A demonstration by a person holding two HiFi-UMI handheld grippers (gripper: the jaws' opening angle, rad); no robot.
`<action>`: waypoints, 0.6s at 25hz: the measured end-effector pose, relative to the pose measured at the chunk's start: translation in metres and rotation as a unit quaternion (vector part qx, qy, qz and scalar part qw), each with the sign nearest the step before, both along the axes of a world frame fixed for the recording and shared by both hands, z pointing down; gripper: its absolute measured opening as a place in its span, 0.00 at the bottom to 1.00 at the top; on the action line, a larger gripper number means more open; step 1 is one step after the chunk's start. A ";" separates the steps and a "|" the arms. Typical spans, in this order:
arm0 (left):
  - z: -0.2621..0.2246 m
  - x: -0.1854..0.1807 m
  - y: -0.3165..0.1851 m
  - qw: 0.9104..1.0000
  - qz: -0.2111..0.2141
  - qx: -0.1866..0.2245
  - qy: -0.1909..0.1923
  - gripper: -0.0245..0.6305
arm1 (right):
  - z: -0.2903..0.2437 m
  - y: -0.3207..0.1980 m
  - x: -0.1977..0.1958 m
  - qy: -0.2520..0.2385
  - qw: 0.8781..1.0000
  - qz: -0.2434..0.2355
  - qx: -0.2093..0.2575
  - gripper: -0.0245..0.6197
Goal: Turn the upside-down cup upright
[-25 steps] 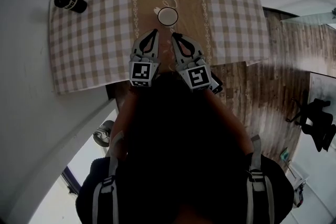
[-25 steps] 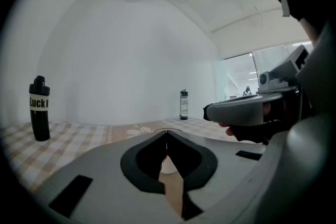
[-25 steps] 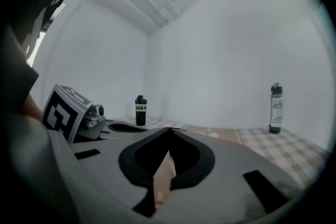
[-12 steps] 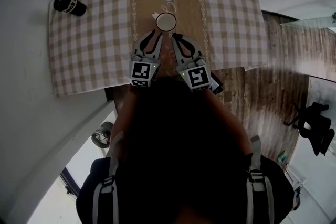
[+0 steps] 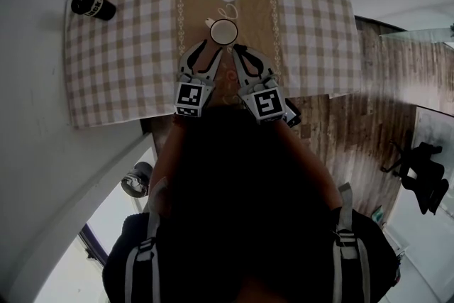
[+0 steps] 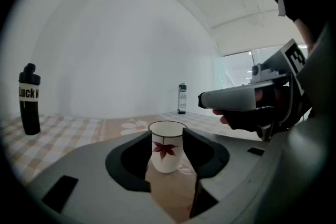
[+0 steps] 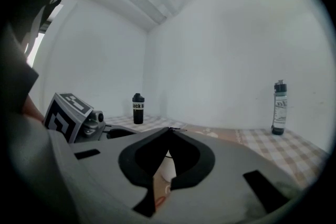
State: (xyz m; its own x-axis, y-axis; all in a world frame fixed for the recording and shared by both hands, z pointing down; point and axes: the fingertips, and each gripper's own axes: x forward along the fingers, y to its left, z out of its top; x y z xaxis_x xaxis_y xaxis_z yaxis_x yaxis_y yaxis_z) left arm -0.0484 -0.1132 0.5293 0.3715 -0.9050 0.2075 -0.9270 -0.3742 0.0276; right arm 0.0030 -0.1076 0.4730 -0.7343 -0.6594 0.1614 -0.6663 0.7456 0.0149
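Left gripper [image 5: 207, 46] just opening, right gripper [image 5: 237, 49] closed

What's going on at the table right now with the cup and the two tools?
A person holds a tool in each hand over a checked cloth. The left tool has just been opening its jaws and points at the white cup with a red leaf, which stands just ahead of its tips, not gripped. The right tool is shut and empty, alongside the left one. The cup appears to stand wider end up.
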 end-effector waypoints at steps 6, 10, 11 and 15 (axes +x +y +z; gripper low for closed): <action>0.005 0.002 0.000 1.000 0.000 -0.009 -0.003 0.34 | 0.000 -0.001 -0.002 -0.003 1.000 -0.005 0.000 0.04; 0.012 0.003 -0.001 1.000 0.002 -0.017 -0.010 0.35 | 0.000 -0.002 0.000 -0.002 1.000 -0.005 -0.002 0.04; 0.014 0.004 -0.002 1.000 0.004 -0.020 -0.009 0.42 | -0.001 -0.003 0.001 -0.003 1.000 -0.003 -0.002 0.04; 0.018 0.006 -0.005 1.000 0.005 -0.027 -0.010 0.45 | -0.001 -0.006 0.004 -0.005 1.000 0.001 -0.002 0.04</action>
